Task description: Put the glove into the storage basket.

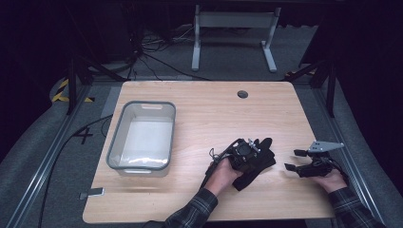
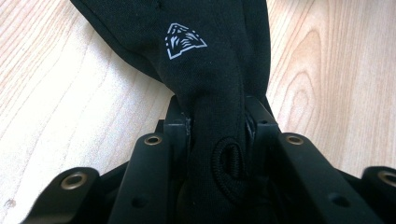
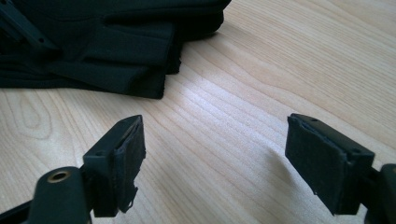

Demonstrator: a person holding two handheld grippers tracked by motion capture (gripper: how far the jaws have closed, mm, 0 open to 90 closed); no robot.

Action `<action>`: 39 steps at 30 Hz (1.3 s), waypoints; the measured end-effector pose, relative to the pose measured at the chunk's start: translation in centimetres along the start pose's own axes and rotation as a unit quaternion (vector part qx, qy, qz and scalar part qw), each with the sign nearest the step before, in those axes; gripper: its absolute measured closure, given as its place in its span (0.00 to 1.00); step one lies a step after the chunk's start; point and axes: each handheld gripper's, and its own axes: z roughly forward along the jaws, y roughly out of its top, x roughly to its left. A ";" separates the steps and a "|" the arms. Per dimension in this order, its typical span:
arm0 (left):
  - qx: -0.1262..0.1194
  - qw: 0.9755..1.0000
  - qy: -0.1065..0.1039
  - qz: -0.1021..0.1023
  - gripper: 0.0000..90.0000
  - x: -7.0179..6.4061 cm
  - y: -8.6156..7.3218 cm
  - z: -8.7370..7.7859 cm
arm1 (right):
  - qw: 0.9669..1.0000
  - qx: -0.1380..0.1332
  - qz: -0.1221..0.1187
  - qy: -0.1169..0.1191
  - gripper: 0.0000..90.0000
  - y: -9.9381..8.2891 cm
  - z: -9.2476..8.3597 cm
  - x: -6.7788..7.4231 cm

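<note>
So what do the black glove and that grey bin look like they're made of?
Black glove: soft knit or stretch fabric, matte; it bunches between the left gripper's jaws, and carries a printed white logo and a stitched loop. Grey bin: probably plastic, with translucent pale walls, a grey rim and a slight sheen.
</note>
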 end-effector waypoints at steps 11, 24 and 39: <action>-0.003 1.000 -0.010 -0.009 0.77 0.0 0.4 -1.6 | 1.000 0.011 -0.001 -0.010 0.20 -0.1 0.5 0.0; -0.028 0.999 -0.003 -0.026 0.77 0.3 0.7 -5.0 | 1.000 0.010 -0.017 -0.024 0.16 -0.4 0.9 0.5; -0.045 0.998 0.024 -0.041 0.77 1.4 0.4 -9.3 | 0.999 0.011 -0.019 -0.027 0.16 -0.4 1.0 0.6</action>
